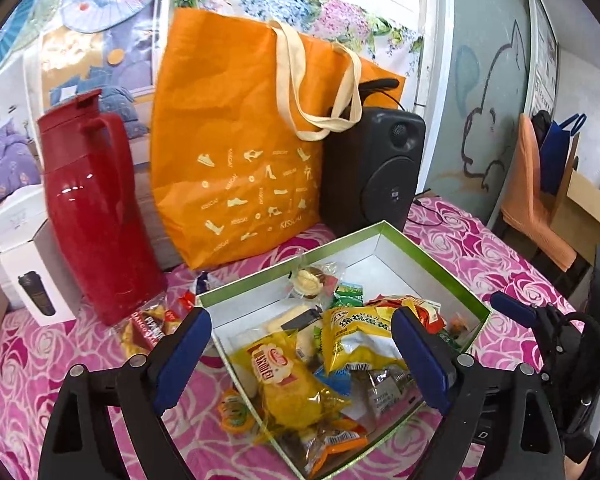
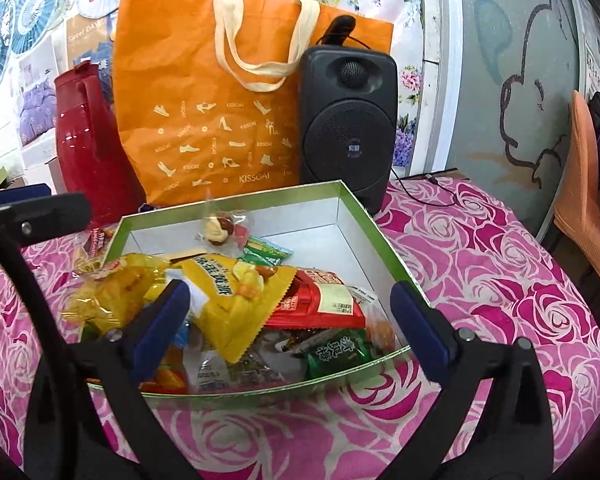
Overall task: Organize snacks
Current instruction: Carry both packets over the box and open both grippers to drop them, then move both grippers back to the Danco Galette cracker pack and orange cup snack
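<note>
Two grippers wide apart above the snack box.
Left gripper and right gripper grasp nothing; green-rimmed box holds packets, orange bag at twelve o'clock.

Table covered by pink rose-print cloth. Behind it, wall hung with floral and bedding posters. Right of frame: grey-green wall with cartoon line drawing. Chair draped in orange towel at right edge. Bright, even light.
</note>
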A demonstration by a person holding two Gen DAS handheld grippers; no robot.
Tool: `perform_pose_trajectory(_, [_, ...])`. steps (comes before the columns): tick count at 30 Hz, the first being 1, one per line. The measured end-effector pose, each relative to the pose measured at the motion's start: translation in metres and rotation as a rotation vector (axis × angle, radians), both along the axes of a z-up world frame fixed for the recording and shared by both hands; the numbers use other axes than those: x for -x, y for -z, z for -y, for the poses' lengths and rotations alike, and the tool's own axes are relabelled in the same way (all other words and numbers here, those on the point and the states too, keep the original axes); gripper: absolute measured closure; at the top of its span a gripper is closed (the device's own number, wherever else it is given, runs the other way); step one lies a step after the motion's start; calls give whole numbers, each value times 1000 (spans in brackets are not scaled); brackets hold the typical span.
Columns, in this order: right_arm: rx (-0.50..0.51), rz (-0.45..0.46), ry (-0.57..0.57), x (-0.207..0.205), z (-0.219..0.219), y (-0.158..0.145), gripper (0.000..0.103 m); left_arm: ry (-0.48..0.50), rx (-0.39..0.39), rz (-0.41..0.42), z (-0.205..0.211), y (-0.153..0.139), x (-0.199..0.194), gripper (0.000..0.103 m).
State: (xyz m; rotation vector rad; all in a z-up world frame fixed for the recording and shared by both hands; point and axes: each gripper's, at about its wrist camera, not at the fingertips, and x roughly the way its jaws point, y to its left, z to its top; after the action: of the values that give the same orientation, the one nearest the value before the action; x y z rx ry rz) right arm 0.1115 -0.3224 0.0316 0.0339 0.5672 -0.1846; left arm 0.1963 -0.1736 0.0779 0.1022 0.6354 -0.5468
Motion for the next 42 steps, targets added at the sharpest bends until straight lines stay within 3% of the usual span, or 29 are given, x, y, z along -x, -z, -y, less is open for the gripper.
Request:
perform_pose_trajectory(17, [-14,3,-131,25,-70,-14,3,-101,-53,123,-55,-25,43,10])
perform_pose_trajectory(24, [-36,-25,-198,26,-108,-5,3,-157,-37,110,-93,-19,41,10])
perform_pose_trajectory(30, [-137,-42,-268,35,-142,11,3,-241,-30,69,-140,2,28,10])
perform_pose_trajectory(32, [-154,-56,-304,36,-158,20,6,-276,-37,54,-157,13,23,10])
perform_pose_trajectory(34, [-153,-79,-332,33,-172,27,23,-305,-38,31,-175,24,17,10])
perform_pose_trajectory(37, [-148,-125,-358,22,-191,37,38,-336,-26,-8,-197,39,8,10])
perform_pose_trajectory(42, [-112,-174,-367,-3,-217,53,44,-346,-4,-50,-218,57,-6,10])
